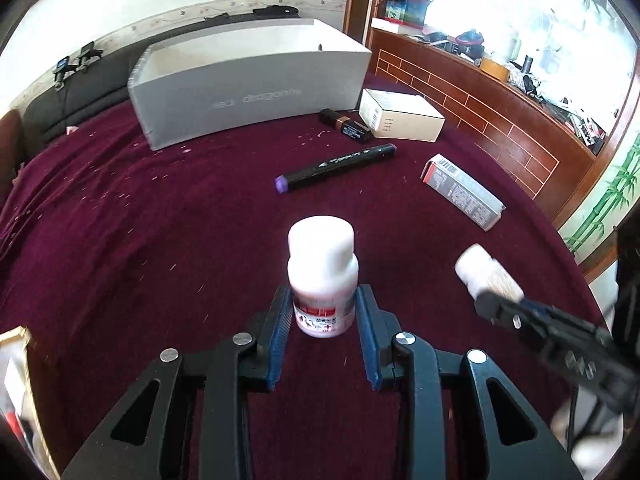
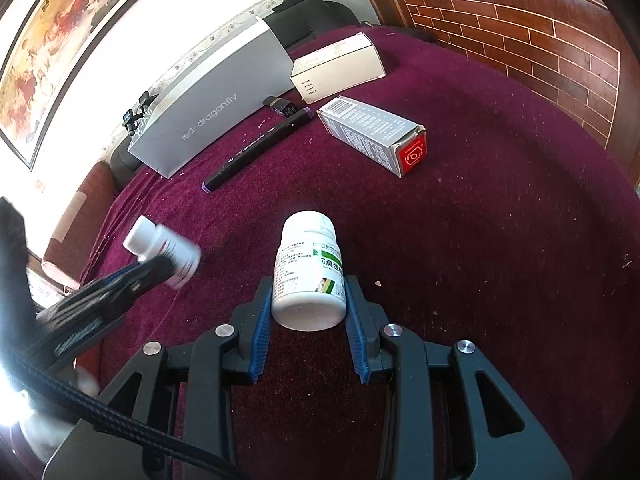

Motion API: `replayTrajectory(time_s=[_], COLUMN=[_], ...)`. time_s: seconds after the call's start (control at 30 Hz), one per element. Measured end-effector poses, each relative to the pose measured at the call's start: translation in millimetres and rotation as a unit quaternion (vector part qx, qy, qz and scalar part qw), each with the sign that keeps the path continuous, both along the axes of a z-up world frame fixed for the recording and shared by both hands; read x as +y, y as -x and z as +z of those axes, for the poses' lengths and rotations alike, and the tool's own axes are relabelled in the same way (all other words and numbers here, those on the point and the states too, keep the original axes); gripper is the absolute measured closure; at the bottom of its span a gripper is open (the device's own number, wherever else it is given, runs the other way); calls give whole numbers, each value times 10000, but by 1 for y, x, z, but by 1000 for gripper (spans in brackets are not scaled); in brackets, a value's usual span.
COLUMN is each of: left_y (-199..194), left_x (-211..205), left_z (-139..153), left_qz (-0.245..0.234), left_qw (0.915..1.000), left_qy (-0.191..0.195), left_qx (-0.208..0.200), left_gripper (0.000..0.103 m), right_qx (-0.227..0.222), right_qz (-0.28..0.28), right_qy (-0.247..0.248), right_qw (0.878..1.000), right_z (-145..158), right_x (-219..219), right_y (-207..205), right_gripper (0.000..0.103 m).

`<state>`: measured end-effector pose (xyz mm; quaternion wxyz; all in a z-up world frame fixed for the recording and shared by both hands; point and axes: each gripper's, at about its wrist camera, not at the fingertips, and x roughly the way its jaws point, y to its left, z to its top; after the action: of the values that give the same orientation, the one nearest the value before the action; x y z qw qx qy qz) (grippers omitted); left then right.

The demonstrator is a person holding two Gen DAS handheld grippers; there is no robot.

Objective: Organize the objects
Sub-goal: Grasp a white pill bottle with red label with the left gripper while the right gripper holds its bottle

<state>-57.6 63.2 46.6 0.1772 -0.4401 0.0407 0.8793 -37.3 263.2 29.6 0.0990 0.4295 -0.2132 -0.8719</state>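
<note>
Your left gripper (image 1: 323, 312) partly hides the red-and-white label of the small white bottle (image 1: 322, 276) it clamps by the lower body, and in the right wrist view that bottle is a motion-blurred smear. Your right gripper (image 2: 309, 300) is closed on the green-labelled white bottle (image 2: 309, 272), its blue pads (image 2: 262, 326) pressing both sides; the cap points away from you, so only its edge shows. That makes two bottles, one between each pair of fingers, both lifted above the maroon cloth (image 2: 480, 240). Ahead of the fingers lie one black marker (image 1: 335, 167) with purple ends, one grey carton (image 2: 374, 136) with a red end flap, one white box (image 1: 398, 115), one small dark object (image 1: 347, 125) too dim to identify, and one long grey box (image 1: 248, 84) printed "red dragonfly".
</note>
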Motion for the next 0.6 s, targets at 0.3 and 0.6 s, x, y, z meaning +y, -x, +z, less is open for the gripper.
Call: replayTrajectory(time_s=[0.3,0.6], left_y=[-33,11], left_x=[-19,1], left_z=[14,15], left_qz=[21,319], left_qw=[9998,9983], left_qy=[24,-238], left_qx=[203,435], left_gripper=[97,44], right_qx=[44,22], right_qz=[-19,-10], right_qy=[-222,-78], right_qw=[9997,10000], right_z=[2,0], right_x=[-5,-1], right_y=[-2,0], right_gripper=[73,73])
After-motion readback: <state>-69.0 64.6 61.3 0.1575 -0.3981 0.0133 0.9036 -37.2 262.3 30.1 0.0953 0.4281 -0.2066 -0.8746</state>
